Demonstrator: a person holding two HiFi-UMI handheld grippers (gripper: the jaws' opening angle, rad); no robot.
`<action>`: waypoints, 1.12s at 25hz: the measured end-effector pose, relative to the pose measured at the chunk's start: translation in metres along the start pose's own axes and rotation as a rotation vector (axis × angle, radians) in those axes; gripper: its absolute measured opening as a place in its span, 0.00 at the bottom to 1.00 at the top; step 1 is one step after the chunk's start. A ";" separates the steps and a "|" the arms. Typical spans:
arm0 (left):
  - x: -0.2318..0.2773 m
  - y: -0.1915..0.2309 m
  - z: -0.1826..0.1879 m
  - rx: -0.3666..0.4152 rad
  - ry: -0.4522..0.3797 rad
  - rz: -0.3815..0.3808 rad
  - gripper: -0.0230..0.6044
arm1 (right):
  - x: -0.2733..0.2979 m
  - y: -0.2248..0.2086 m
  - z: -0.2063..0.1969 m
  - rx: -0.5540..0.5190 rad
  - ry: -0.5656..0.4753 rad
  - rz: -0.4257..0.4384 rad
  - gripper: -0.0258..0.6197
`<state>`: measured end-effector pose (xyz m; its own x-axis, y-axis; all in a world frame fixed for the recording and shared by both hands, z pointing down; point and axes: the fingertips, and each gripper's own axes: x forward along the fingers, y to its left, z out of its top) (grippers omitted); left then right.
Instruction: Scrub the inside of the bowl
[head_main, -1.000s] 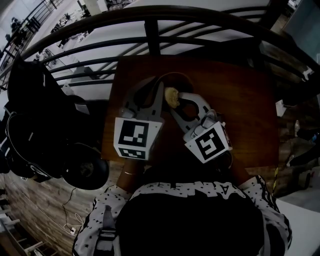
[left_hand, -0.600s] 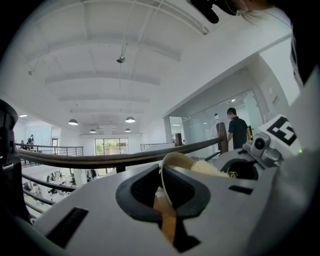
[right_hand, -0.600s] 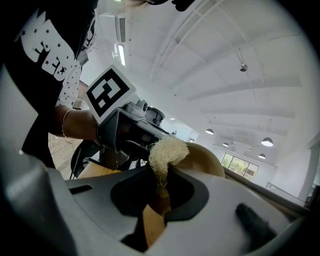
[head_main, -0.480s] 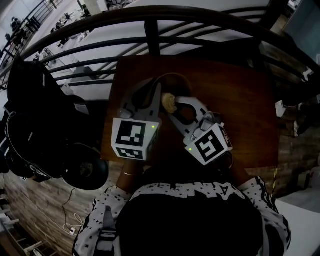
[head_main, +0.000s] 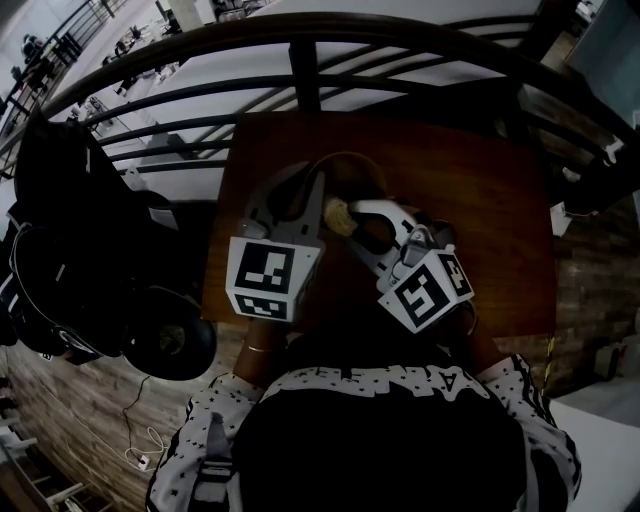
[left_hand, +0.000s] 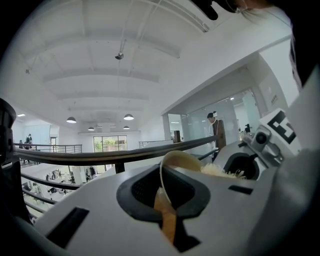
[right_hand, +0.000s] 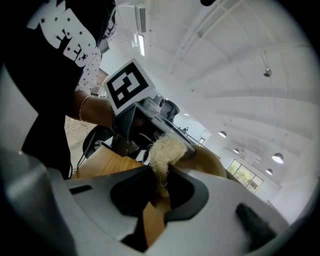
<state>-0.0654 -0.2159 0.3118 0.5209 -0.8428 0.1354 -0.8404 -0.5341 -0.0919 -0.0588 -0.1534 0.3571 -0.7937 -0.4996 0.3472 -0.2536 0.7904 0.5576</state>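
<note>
A brown wooden bowl (head_main: 368, 176) is held tilted above the dark wooden table (head_main: 480, 200). My left gripper (head_main: 312, 182) is shut on the bowl's thin rim (left_hand: 172, 162), which runs between its jaws in the left gripper view. My right gripper (head_main: 348, 216) reaches in from the right, shut on a pale fibrous scrubber (head_main: 339, 213). The scrubber (right_hand: 166, 149) sits against the bowl's inner wall (right_hand: 212, 159). In the left gripper view the scrubber (left_hand: 219, 171) shows past the rim, with the right gripper's body (left_hand: 260, 145) behind it. The left gripper's marker cube (right_hand: 127, 85) shows in the right gripper view.
A black curved railing (head_main: 300, 60) runs just beyond the table's far edge. Black bags (head_main: 70, 230) and a round dark object (head_main: 175, 345) lie on the floor to the left. A white cable (head_main: 140, 440) trails near the person's left side.
The right gripper has rolled and drawn down and to the right, dragging the scrubber lower inside the bowl. The left gripper and the bowl have stayed put.
</note>
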 end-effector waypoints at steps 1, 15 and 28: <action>0.000 -0.001 0.000 0.001 0.002 -0.003 0.08 | 0.000 0.000 -0.001 -0.005 0.004 0.003 0.13; -0.002 0.000 -0.002 -0.002 0.004 -0.025 0.08 | -0.005 -0.005 -0.009 -0.075 0.072 -0.019 0.13; -0.002 -0.001 -0.007 0.002 0.010 -0.030 0.08 | -0.010 -0.012 -0.018 -0.092 0.104 -0.059 0.13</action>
<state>-0.0664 -0.2129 0.3190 0.5445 -0.8257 0.1475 -0.8240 -0.5595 -0.0895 -0.0378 -0.1646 0.3601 -0.7159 -0.5822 0.3854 -0.2427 0.7250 0.6445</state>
